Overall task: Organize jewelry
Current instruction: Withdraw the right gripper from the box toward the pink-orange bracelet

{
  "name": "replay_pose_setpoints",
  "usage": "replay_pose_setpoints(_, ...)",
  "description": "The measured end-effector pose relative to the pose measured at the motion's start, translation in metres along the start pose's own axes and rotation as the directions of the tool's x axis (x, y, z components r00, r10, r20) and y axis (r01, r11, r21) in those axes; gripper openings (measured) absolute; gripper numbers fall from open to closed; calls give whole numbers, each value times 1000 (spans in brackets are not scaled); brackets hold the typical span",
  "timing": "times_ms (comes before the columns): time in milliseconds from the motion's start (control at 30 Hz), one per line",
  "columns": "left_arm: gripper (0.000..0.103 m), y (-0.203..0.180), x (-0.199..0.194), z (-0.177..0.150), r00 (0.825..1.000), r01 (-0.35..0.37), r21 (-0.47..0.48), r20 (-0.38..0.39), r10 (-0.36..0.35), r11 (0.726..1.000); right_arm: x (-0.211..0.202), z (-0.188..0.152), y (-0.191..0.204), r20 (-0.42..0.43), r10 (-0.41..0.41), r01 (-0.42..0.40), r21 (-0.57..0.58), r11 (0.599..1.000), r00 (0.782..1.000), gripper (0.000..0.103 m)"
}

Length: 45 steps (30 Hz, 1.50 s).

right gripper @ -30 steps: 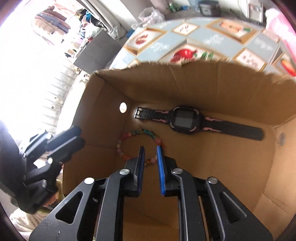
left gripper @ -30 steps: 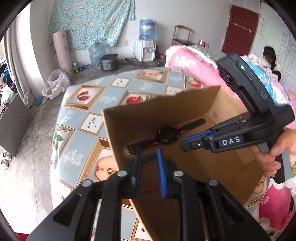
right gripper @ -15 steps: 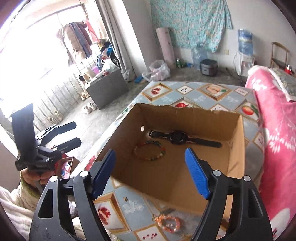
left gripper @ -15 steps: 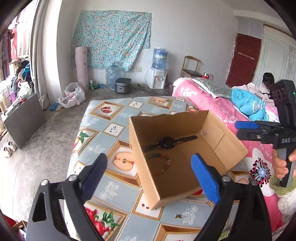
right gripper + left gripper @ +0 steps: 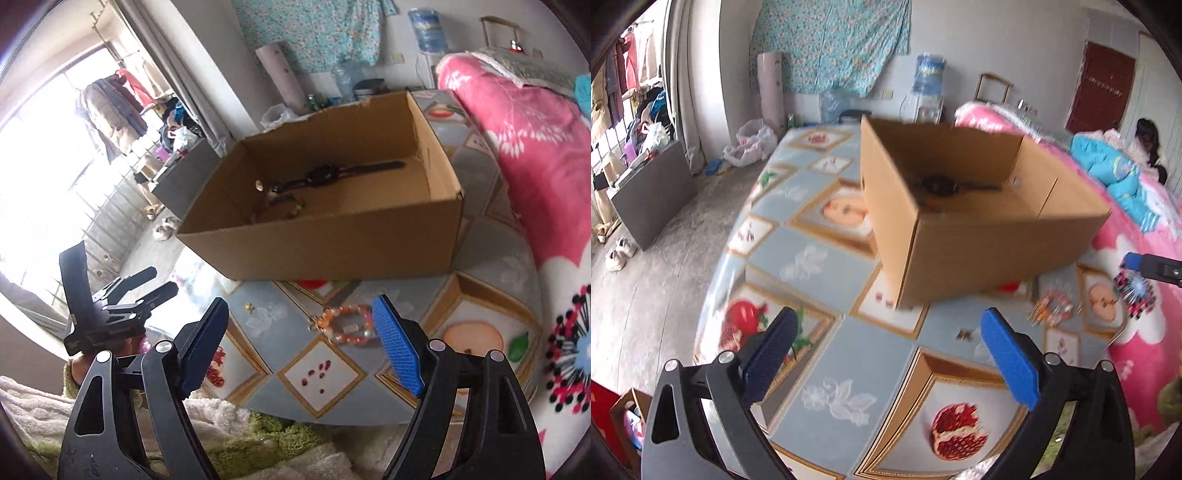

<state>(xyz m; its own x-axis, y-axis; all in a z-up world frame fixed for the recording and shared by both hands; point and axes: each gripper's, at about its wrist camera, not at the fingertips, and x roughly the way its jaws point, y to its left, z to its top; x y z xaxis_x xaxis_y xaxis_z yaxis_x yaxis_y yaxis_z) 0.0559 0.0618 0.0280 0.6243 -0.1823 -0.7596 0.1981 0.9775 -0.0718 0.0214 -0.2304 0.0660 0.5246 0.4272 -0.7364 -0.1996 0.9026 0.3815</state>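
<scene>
Cardboard makes up the open box (image 5: pixel 332 236) on the fruit-patterned tabletop (image 5: pixel 827 266), and it already holds two pieces: one black wristwatch (image 5: pixel 321 175) lying flat along the far side and one dark beaded bracelet (image 5: pixel 284 205) nearer the front wall. Outside the box, one orange-and-pink beaded bracelet (image 5: pixel 349 325) lies on the table just in front of it, and one tiny gold trinket (image 5: pixel 250 306), too small to identify, sits a little to its left.

Both tools have jaws spread wide and carry nothing. The right gripper (image 5: pixel 301 347) hovers above the orange bracelet, which shows partly behind its right-hand pad. The left gripper (image 5: pixel 886 354) hangs over bare tabletop, well apart from any jewelry.

Several risks seem likely. Beads are round and strung loosely, so pads pinching only one edge could let the bracelet slip or swing free on the way to the box. Pressing down too hard might skid it across the smooth cloth toward the table edge and the pink blanket (image 5: pixel 535 147). The gold trinket is small enough to be overlooked or knocked away. A low carry could catch the box's front wall.
</scene>
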Motion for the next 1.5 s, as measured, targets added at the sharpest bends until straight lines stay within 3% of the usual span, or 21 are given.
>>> replay_pose_setpoints(200,97,-6,44,-31,986,-98,61,-128,106,993,33,-39,-8,-99,-173,172,-19,985,980,77)
replay_pose_setpoints(400,97,-12,56,-37,976,-116,102,-170,132,988,51,-57,-8,-131,-295,284,-92,954,946,80)
replay_pose_setpoints(600,97,0,59,-42,982,-70,31,-171,75,997,53,-67,-6,-108,-339,326,-122,937,934,82)
replay_pose_setpoints(933,98,1,59,-41,982,-73,33,-170,77,997,50,-73,-19,-99,-384,377,-83,923,918,87)
replay_pose_setpoints(1267,98,-1,55,-46,986,-76,26,-148,79,997,70,-69,-18,-87,-439,428,-115,896,894,95)
replay_pose_setpoints(1500,98,-1,55,-46,986,-76,27,-144,79,997,72,-67,-16,-81,-446,437,-108,893,891,95)
